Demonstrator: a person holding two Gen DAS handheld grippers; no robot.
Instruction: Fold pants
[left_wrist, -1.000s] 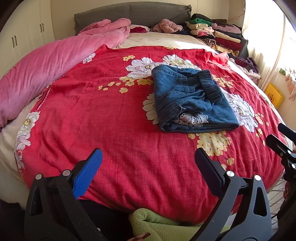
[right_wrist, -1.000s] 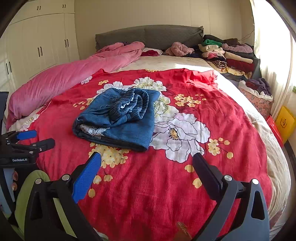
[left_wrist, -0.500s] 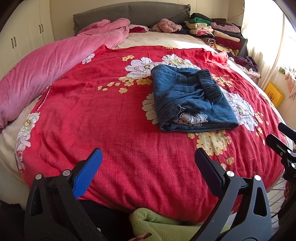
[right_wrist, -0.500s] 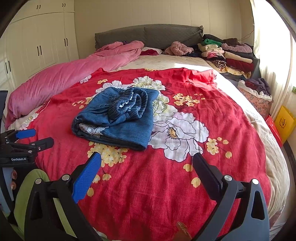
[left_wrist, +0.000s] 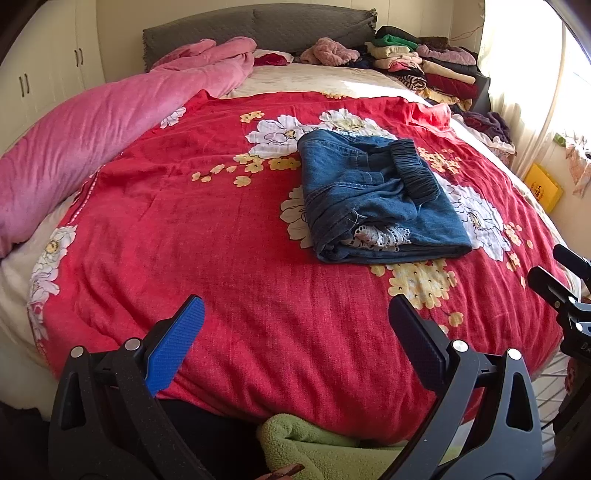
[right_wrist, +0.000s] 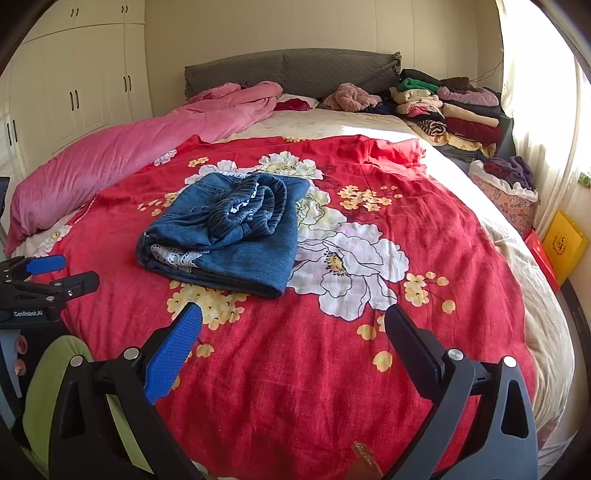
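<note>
Pants (left_wrist: 376, 206) are seen folded into a compact bundle near the bed's (left_wrist: 221, 258) middle, so folding is judged done. Both the left claw (left_wrist: 295, 332) and right claw (right_wrist: 291, 339) are held apart, empty, at the near edge.

The lower folded layers of the pants (left_wrist: 380, 206) are hidden. The green garment (left_wrist: 314, 446) is cut off by the bottom edge. The yellow box's (right_wrist: 563, 245) print is too small to be read.

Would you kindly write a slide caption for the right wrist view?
Folded blue denim pants lie on the red floral bedspread, beyond the open right hand-held gripper.
</note>
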